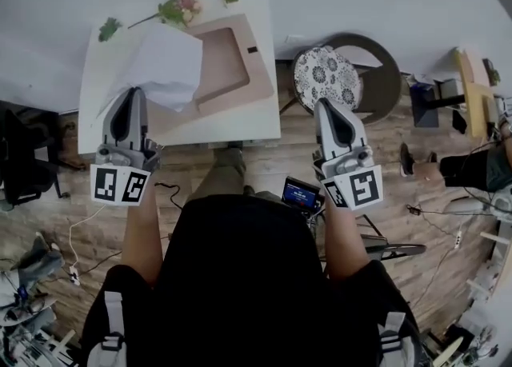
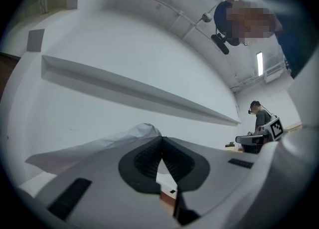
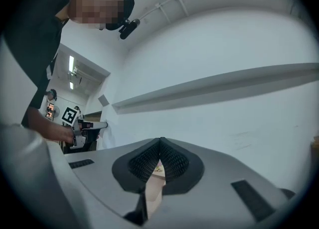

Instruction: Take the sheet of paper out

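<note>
White creased sheet of paper (image 1: pixel 162 65) above the desk (image 1: pixel 236 123), its edge clamped in the left claw (image 1: pixel 133 97), right claw (image 1: pixel 326 105) closed empty, well apart

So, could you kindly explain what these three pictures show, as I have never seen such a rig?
A person holds a hand-held gripper in each hand. One picture looks down from a camera on the person's head; the other two come from cameras riding on the hand-held grippers, looking along their jaws. A pink tray lies on the white table. The left hand-held gripper is shut on the sheet of paper, held over the table. The right hand-held gripper is shut and empty.
</note>
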A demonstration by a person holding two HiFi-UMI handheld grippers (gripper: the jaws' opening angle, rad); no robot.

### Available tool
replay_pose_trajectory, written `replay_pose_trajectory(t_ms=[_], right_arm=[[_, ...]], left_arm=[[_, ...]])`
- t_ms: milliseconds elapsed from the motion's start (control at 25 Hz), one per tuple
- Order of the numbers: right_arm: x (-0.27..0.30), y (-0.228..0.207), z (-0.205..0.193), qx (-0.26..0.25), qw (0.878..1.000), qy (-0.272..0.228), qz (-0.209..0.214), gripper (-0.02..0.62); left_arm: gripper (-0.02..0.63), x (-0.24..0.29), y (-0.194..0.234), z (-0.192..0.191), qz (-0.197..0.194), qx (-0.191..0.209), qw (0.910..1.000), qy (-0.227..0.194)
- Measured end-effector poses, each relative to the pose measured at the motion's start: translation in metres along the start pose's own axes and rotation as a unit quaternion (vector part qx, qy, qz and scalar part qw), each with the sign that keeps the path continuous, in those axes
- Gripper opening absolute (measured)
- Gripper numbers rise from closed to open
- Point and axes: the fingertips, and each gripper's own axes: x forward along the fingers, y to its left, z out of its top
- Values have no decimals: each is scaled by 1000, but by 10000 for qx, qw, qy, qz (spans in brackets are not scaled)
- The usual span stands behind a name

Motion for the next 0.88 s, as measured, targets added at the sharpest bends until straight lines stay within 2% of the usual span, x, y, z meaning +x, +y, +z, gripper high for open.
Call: replay_pose_trajectory(t_ms=[160,320,680,880], right_arm=[[-48,16,-5,234,9997,-3,-92,12],[-76,32,-8,429,9990,54,-102,11],[-101,89,-29,726,9971,238,8,11],[-110,116,-38,704,9967,390,90,11]], left_arm=[[2,-38,-37,-4,-50,-72,9999,129],[2,-72,-55,-3,35,-155,9996,213],[3,-153,-65,-23,196,-443,9979,424],[3,-184,-63,-31,247,-552,9971,452]])
